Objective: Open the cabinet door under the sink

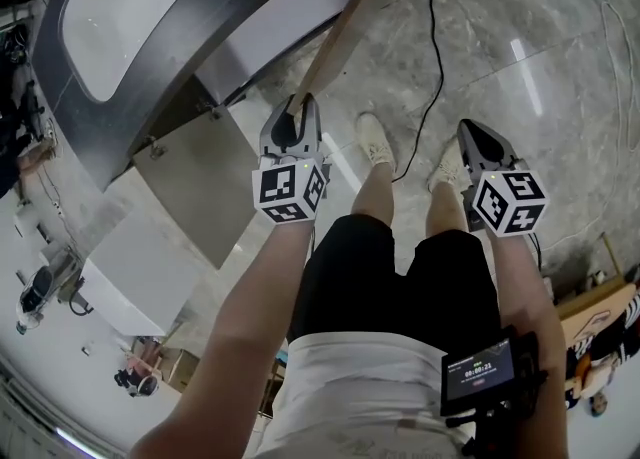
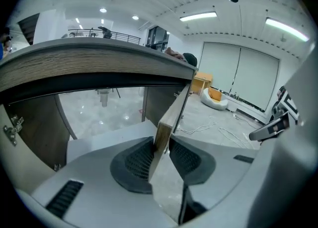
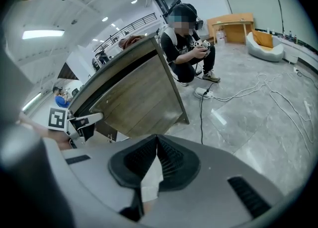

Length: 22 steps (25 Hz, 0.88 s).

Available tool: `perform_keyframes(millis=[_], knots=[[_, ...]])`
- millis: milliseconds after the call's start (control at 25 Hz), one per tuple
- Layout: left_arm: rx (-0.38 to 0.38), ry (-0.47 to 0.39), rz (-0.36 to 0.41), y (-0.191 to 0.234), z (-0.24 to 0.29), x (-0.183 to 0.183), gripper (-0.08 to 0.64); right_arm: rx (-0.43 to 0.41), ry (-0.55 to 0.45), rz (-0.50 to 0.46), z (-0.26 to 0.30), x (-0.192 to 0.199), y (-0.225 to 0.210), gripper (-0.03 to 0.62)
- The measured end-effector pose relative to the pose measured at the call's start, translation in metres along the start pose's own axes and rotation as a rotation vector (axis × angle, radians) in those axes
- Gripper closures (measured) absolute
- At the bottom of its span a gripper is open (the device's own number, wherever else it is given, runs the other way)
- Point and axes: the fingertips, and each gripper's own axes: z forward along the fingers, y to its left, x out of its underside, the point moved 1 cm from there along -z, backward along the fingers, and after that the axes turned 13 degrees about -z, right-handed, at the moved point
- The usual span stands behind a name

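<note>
At centre-left of head view, grips free edge of cabinet door with left gripper, pads pressed on both faces of the wood panel. Shows door swung out from under sink at upper left, edge running toward top centre. Holds right gripper at right of centre, jaws closed on nothing, over grey floor, well apart from door. Black cable beside, on floor.
</note>
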Motion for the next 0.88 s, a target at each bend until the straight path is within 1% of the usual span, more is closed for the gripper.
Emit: perform_keyframes(millis=[160, 320, 520, 640, 760, 880], knots=[[-0.04, 0.005, -0.021, -0.012, -0.006, 0.012, 0.459, -0.04, 0.002, -0.013, -0.009, 0.009, -0.004, 0.577], [-0.062, 0.014, -0.032, -0.026, -0.008, 0.021, 0.462, -0.061, -0.004, -0.012, -0.017, 0.015, -0.015, 0.577], [-0.079, 0.025, -0.041, -0.045, -0.012, 0.034, 0.465, -0.053, -0.02, 0.007, -0.031, 0.02, -0.038, 0.577], [-0.074, 0.034, -0.035, -0.058, -0.013, 0.042, 0.468, -0.043, -0.023, 0.013, -0.038, 0.021, -0.051, 0.577], [-0.078, 0.043, -0.025, -0.072, -0.014, 0.049, 0.472, -0.047, -0.024, 0.008, -0.045, 0.022, -0.056, 0.577], [-0.092, 0.055, -0.039, -0.085, -0.014, 0.056, 0.474, -0.057, -0.024, 0.003, -0.05, 0.024, -0.06, 0.577]])
